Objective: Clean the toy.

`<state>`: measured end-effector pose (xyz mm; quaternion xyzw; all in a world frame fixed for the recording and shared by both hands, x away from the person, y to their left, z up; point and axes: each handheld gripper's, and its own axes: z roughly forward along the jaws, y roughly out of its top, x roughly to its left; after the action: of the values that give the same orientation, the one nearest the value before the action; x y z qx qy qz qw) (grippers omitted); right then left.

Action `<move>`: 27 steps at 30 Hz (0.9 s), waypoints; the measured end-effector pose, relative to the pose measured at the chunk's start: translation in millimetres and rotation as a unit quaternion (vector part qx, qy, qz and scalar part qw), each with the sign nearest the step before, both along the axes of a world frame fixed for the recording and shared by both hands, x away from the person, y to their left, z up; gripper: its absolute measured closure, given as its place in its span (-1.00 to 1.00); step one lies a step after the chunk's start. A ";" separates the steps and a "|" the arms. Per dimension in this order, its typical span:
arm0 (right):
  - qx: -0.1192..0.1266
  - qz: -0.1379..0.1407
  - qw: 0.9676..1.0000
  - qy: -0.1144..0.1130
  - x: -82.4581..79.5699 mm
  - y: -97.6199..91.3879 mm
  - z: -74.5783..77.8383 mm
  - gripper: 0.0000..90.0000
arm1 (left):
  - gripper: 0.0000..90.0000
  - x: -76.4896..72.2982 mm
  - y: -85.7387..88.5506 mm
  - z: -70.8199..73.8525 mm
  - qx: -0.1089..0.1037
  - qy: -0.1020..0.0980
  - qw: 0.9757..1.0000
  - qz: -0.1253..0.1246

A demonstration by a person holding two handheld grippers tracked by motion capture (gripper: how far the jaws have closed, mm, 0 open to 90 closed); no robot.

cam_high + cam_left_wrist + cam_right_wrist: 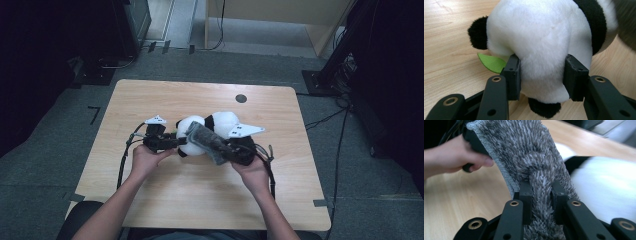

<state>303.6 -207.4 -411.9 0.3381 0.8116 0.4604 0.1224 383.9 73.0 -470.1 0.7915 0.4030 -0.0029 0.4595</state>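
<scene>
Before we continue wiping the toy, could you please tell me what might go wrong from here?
1. The left tongs pinch only soft plush on the panda, so wiping may tug it loose.
2. The right tongs hold a bunched fold of the grey cloth; it might slip out.
3. The green leaf near the left tongs could snag.

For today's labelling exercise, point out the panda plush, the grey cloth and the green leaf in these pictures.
panda plush (541, 37), left gripper view, on its white furry body.
grey cloth (534, 152), right gripper view, on its shaggy pile above the jaws.
green leaf (492, 62), left gripper view, on the flat felt surface.
</scene>
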 end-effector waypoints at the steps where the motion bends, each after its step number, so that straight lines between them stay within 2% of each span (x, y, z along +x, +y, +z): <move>1: -0.002 0.008 1.000 0.008 1.3 6.6 -5.1 0.71 | 0.21 0.1 0.2 0.0 0.000 0.000 1.000 -0.001; 4: -0.016 0.030 0.999 0.026 3.9 25.0 -18.2 0.71 | 0.22 0.2 0.2 0.1 0.000 0.001 1.000 0.000; 7: -0.018 0.048 0.998 0.042 5.7 38.2 -28.5 0.72 | 0.22 0.8 0.7 -0.3 -0.005 0.004 1.000 0.002; 10: -0.020 0.071 0.995 0.068 8.3 51.6 -43.0 0.72 | 0.22 1.1 0.8 -0.3 -0.011 0.008 1.000 0.004; 14: -0.062 0.083 0.991 0.087 12.8 67.6 -61.6 0.72 | 0.22 0.3 0.7 0.0 -0.010 0.009 1.000 0.005; 16: -0.078 0.076 0.990 0.086 17.1 69.9 -68.1 0.72 | 0.22 -0.2 0.8 -0.2 -0.008 0.008 1.000 0.004; 20: -0.093 0.069 0.989 0.087 23.9 65.4 -72.7 0.72 | 0.24 -1.3 -1.1 -0.7 0.003 0.003 1.000 0.002; 23: -0.108 0.061 0.989 0.086 23.2 62.3 -71.8 0.72 | 0.25 -2.7 -4.2 -0.4 0.017 -0.005 1.000 0.000; 27: -0.111 0.053 0.988 0.093 23.9 52.2 -69.8 0.71 | 0.26 -2.1 -3.6 -0.7 0.021 -0.004 1.000 -0.001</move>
<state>327.5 -155.2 -481.7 0.3207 0.8821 0.3400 0.0588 381.9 69.4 -470.7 0.8014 0.4002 0.0076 0.4445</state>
